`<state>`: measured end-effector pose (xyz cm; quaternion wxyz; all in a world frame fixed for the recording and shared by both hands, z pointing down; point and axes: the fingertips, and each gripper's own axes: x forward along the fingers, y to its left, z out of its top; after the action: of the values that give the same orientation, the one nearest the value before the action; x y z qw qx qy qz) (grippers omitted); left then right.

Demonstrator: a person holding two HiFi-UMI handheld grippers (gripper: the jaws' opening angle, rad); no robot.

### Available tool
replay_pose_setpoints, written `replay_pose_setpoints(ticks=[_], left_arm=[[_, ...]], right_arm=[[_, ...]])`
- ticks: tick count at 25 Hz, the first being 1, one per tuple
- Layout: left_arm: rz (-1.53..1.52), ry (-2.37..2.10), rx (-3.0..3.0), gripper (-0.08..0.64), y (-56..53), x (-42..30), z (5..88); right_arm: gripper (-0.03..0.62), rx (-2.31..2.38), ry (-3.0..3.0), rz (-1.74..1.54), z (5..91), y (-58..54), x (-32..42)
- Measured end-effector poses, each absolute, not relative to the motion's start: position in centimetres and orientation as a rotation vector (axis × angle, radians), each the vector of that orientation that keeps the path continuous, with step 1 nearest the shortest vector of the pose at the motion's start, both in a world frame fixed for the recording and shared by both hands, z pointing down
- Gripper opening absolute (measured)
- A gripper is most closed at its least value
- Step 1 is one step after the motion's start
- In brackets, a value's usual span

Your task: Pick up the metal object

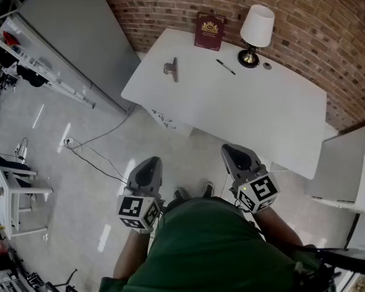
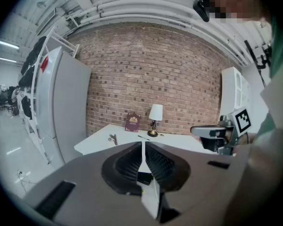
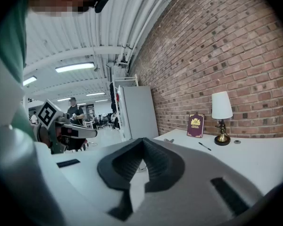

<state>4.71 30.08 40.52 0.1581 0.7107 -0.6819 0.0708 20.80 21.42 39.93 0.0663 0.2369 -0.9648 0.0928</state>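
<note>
Two jaw pairs together, empty — left gripper [image 1: 150,161], right gripper [image 1: 232,148] — one metal object [image 1: 172,69], one lamp [image 1: 256,32]

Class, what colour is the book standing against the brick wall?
The book is dark red with a gold emblem, clearest in the head view.

The head view looks steeply down; both gripper views face the same distant white table [image 1: 243,111].

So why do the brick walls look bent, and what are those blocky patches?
Head view: sharp, evenly lit; wide lens bows the brick wall. Left gripper view: heavy fisheye, black corners; the mosaic patch was added afterwards to hide a face. Right gripper view: same fisheye and patch, bright ceiling lights.
</note>
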Motion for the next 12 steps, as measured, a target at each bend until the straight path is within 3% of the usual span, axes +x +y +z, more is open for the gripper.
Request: replay_pose_setpoints(ticks=[12], left_arm=[[0.204,-1.944,1.984,0.015,30.3,2.8,41.8]], right_arm=[[0.003,0.717,-2.891,0.389,41.1,20.6,19.3]])
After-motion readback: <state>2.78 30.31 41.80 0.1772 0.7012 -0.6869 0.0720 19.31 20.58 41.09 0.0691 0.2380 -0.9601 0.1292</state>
